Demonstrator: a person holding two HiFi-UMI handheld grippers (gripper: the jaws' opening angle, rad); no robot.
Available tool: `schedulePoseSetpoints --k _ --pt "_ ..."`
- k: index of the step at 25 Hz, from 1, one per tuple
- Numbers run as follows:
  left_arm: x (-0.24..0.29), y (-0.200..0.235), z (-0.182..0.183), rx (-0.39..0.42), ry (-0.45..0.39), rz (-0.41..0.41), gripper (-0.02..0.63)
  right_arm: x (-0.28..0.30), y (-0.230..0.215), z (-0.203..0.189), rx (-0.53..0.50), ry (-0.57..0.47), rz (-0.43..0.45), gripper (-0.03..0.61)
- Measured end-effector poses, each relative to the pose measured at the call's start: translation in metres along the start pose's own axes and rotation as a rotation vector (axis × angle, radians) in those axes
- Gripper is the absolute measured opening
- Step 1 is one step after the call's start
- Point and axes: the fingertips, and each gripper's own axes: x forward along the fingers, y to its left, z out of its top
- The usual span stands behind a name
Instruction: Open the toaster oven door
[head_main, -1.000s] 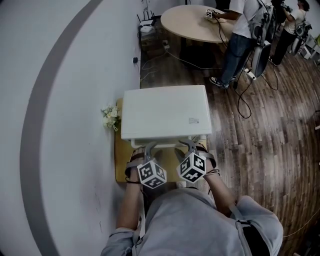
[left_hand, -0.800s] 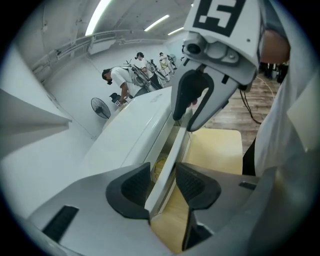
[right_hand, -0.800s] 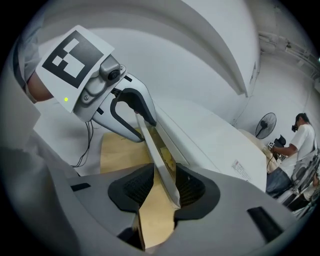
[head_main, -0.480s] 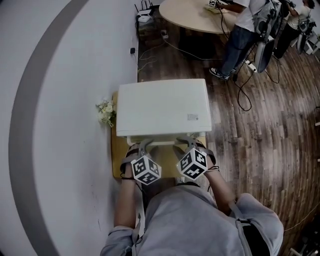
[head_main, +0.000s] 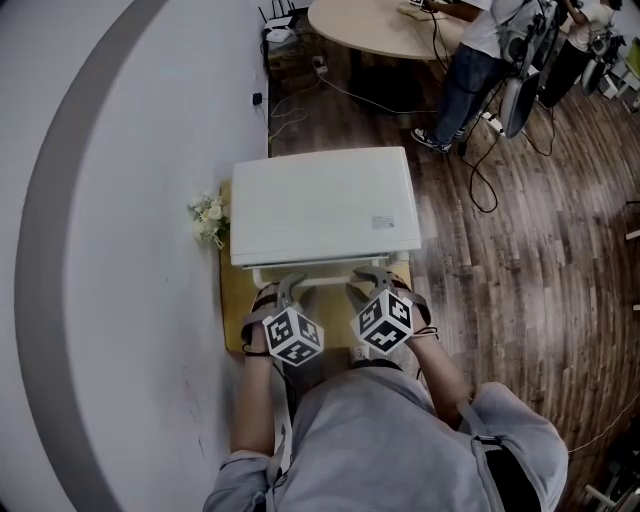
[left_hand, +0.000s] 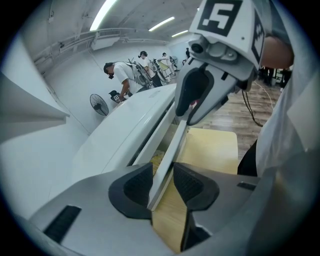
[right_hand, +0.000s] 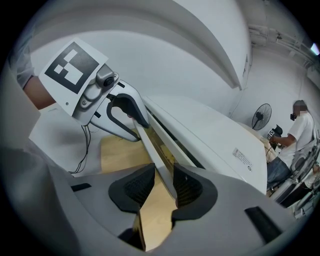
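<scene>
The toaster oven (head_main: 320, 200) carries one small label (head_main: 383, 222) on its top, near the front corner on the right gripper's side. Its print is too small to read in the head view. In the right gripper view it shows only as fine lines with a round mark. The only other markings are the black-and-white square patterns on each gripper's cube (head_main: 292, 337).

The left gripper (left_hand: 164, 183) has the white door handle (left_hand: 176, 137) running between its fingers (left_hand: 136, 186). The bar lies against one pad, with a thin gap left at the other. The right gripper (right_hand: 161, 186) straddles the same bar further along. There the handle rests against the pad (right_hand: 187, 186) nearer the oven and stands just clear of the opposite one. Neither gripper is clamped yet, and both sets of jaws have just been closing in on the handle.

The oven body lies just beyond the fingertips, its door directly ahead of them. The wooden board (head_main: 233, 320) lies beneath the fingers, and a small bunch of flowers (head_main: 208, 220) stands off to the left gripper's outer side.

Compared with a second ago, both grippers sit at the same spots on the handle. The door has not swung down. The whole scene sits higher in the head view.
</scene>
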Motion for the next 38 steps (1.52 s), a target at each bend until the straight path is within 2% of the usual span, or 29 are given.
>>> schedulePoseSetpoints --k 10,25,38 --pt "-0.009 -0.023 -0.010 -0.048 -0.035 -0.013 0.123 -0.004 0.024 -0.015 0.006 0.041 -0.026 0.110" --pt "-0.015 -0.075 -0.036 -0.098 -0.044 -0.037 0.121 -0.006 0.070 -0.051 0.010 0.095 -0.069 0.115" --pt "-0.013 -0.102 -0.053 -0.120 -0.051 -0.031 0.123 -0.001 0.094 -0.071 0.048 0.075 -0.092 0.117"
